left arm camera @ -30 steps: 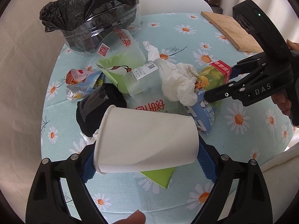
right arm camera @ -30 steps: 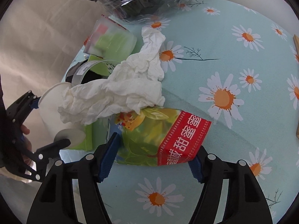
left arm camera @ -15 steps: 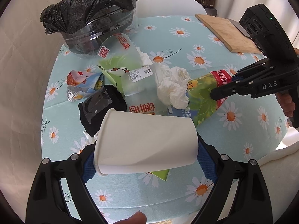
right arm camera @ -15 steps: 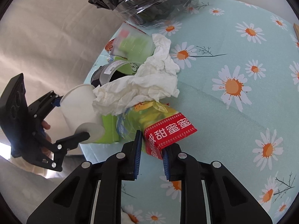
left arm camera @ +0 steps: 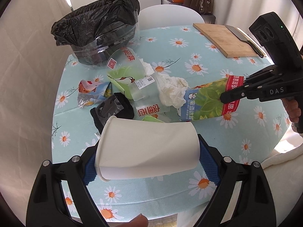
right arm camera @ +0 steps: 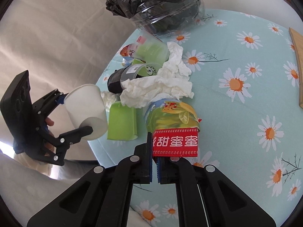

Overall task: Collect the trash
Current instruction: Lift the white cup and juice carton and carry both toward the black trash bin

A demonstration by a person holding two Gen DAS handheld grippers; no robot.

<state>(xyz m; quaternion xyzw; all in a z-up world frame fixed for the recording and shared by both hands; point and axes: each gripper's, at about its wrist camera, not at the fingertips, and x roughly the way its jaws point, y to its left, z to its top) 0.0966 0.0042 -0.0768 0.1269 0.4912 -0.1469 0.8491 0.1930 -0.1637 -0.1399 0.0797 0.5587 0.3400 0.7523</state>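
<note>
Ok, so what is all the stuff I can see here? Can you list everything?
bin: one, clear with black bag, far side of table
paper cup: one, white, held sideways in left gripper
snack bag: one, green with red band, pinched by right gripper
tissue: one, white, crumpled, mid-pile
clear cups: two, lying in the pile
small wrapper: one, colourful, left of pile
cutting board: one, wooden, far right
knife: one, on board
table: one, blue daisy cloth
left gripper: black, blue fingers
right gripper: black, shut

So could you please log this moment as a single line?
left gripper: shut on paper cup | right gripper: just closed, shut on wrapper | bin: ahead | tissue: on table
</note>
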